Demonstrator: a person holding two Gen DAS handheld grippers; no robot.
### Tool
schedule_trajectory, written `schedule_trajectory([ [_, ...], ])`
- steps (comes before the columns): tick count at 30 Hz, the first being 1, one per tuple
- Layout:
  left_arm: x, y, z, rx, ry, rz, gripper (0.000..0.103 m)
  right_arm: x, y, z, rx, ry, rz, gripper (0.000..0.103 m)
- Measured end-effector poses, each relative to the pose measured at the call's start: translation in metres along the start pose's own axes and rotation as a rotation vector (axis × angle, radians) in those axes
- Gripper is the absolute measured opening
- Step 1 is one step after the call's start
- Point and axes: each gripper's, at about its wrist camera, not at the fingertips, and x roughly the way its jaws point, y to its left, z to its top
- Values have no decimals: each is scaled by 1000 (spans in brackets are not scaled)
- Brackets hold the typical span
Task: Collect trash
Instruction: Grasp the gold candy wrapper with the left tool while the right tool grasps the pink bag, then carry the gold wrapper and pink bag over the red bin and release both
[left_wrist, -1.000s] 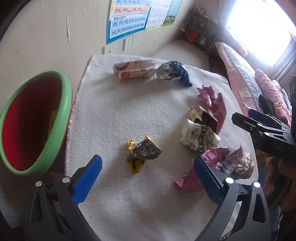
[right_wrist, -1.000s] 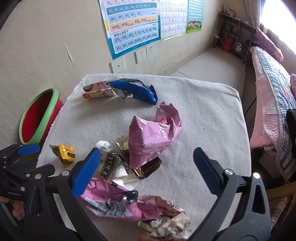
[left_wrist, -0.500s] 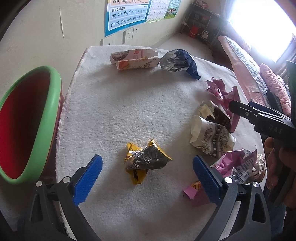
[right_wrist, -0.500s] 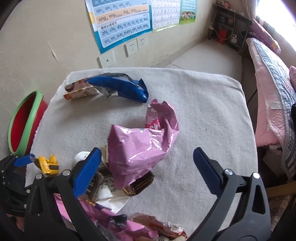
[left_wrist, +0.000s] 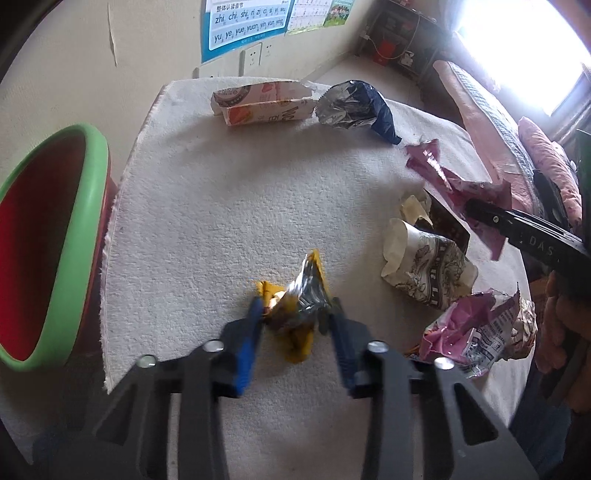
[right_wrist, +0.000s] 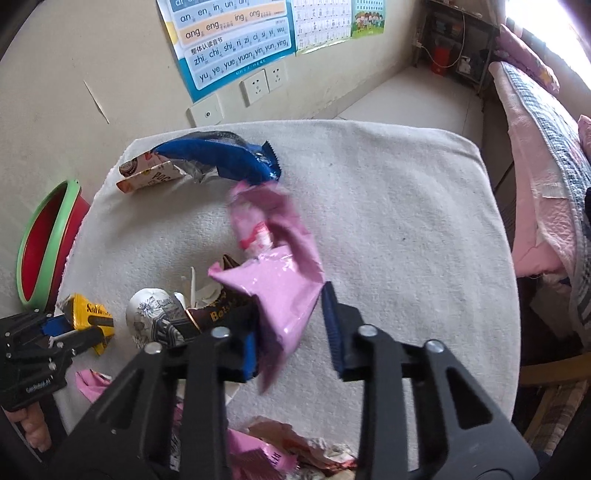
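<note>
Trash lies on a table under a white towel (left_wrist: 221, 206). My left gripper (left_wrist: 295, 317) is shut on a crumpled yellow and silver wrapper (left_wrist: 301, 295), which also shows in the right wrist view (right_wrist: 88, 314). My right gripper (right_wrist: 290, 325) has closed around the lower end of a pink bag (right_wrist: 280, 280), whose left side touches the left pad. A crushed paper cup (left_wrist: 424, 266), a brown wrapper (left_wrist: 443, 225), a blue foil bag (left_wrist: 354, 107) and a torn carton (left_wrist: 266, 103) lie on the towel.
A green-rimmed red bin (left_wrist: 85, 221) stands left of the table, below its edge. More pink and printed wrappers (left_wrist: 480, 332) lie at the near right edge. A wall with posters is behind; a bed (right_wrist: 546, 184) is to the right.
Both grippers moved forward and down and closed. The left went from wide open to shut on the yellow wrapper. The right narrowed around the pink bag.
</note>
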Motion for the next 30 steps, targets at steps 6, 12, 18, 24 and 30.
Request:
schedule_trajectory([
  [6, -14, -4, 0, 18, -25, -2, 23, -15, -9, -1, 5, -28, -14, 17],
  [12, -36, -7, -1, 23, -66, -1, 23, -36, -10, 1, 8, -68, -24, 16],
  [18, -54, -8, -3, 25, -103, -1, 23, -57, -2, 1, -2, -106, -23, 16],
  [24, -68, -6, -6, 21, -132, 0, 23, -74, 8, 2, -15, -136, -17, 16],
  [30, -83, 1, -8, 7, -161, 0, 23, -82, 20, 5, -27, -151, -14, 16],
])
